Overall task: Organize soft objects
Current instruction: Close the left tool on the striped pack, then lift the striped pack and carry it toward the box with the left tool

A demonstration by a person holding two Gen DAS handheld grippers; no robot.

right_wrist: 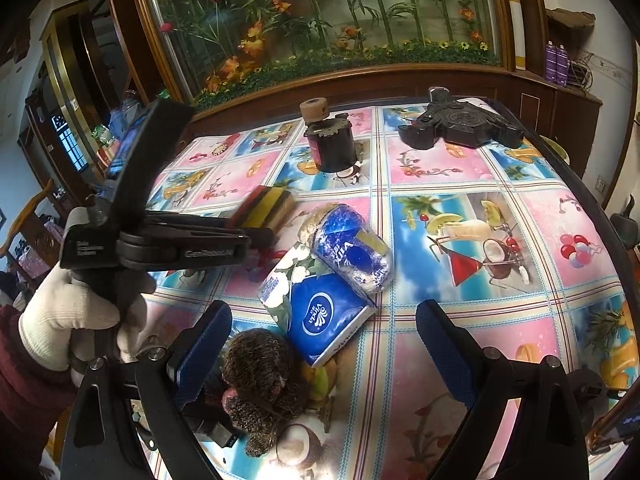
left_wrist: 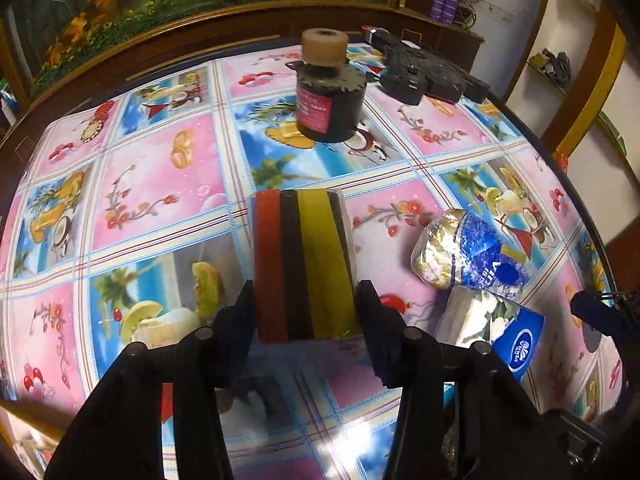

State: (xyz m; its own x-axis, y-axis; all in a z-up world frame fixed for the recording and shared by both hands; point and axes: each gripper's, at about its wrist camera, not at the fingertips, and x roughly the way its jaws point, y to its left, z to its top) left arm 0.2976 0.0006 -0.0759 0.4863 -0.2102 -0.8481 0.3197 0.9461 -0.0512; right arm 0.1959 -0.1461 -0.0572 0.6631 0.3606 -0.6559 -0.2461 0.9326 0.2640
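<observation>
A wrapped stack of sponges (left_wrist: 304, 264), striped red, black and yellow, stands on the patterned tablecloth (left_wrist: 160, 184). My left gripper (left_wrist: 306, 292) is shut on it, one black pad against each side. From the right wrist the same stack (right_wrist: 272, 204) shows at the tip of the left gripper (right_wrist: 256, 236), held by a white-gloved hand (right_wrist: 68, 312). My right gripper (right_wrist: 324, 312) is open with blue pads, hanging over the table. Beside its left finger lie a blue tissue pack (right_wrist: 320, 316), a blue-white wrapped roll (right_wrist: 352, 256) and a brown plush toy (right_wrist: 260, 376).
A dark jar with a tan lid (left_wrist: 328, 96) stands beyond the sponges. A black device (right_wrist: 460, 124) lies at the far right corner. Behind the table runs a wooden-framed panel of artificial flowers (right_wrist: 320, 20). The table's dark edge (right_wrist: 592, 208) curves along the right.
</observation>
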